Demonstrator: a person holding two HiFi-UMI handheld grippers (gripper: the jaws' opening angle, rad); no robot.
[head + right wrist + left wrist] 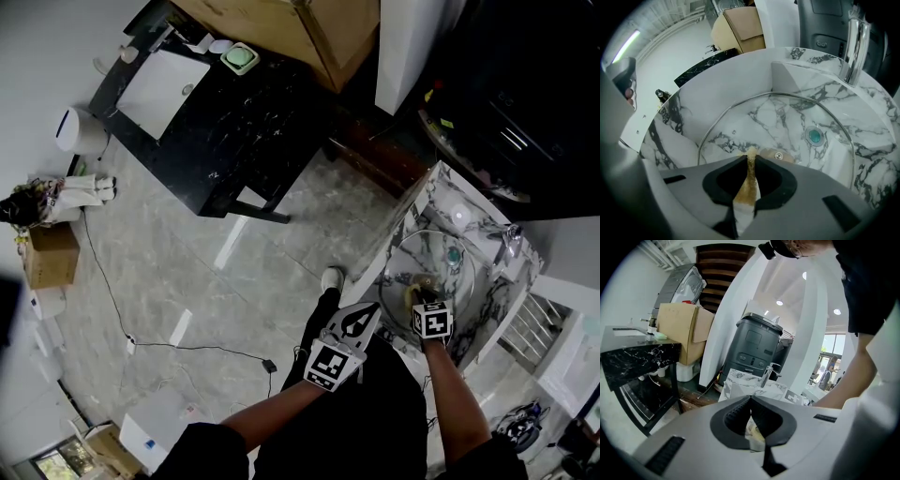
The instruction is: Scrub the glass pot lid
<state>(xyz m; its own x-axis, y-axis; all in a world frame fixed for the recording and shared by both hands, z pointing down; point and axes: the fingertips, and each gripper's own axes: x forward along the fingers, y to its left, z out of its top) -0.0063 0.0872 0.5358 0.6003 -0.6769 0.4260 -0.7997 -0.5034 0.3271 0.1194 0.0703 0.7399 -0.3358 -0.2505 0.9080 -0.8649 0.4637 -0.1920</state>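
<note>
Glass pot lid (787, 124) is lying in the marble sink (717, 93), spanning most of the basin, with the teal drain (814, 136) showing through the glass. Can't tell if it's sitting flat or tilted.

Your right tongs (750, 158) are clamping a thin brown-faced sponge (746, 187). Its leading edge is touching the lid just beside the knob (780, 155) with the centre screw.

Left tongs (751, 398) are closed tip to tip, gripping nothing I can identify. Something pale is showing in the gap behind the tips; can't tell what. They're hanging at the sink's near edge, not on the lid.

Risks as I'm reading it:
- Nothing is bracing the lid, so scrubbing pressure is likely going to slide or rock it on the marble, possibly toward the faucet (853, 47).
- Sponge is pinched edge-on, so side load is probably going to fold it or pull it out.

Views:
- Right gripper view is giving you sponge contact and the drain.
- Head view is showing the lid only as a faint ring.
- Left gripper view is pointing across the room at a dark bin (757, 348) and a cardboard box (679, 331), with no lid surface in it.
</note>
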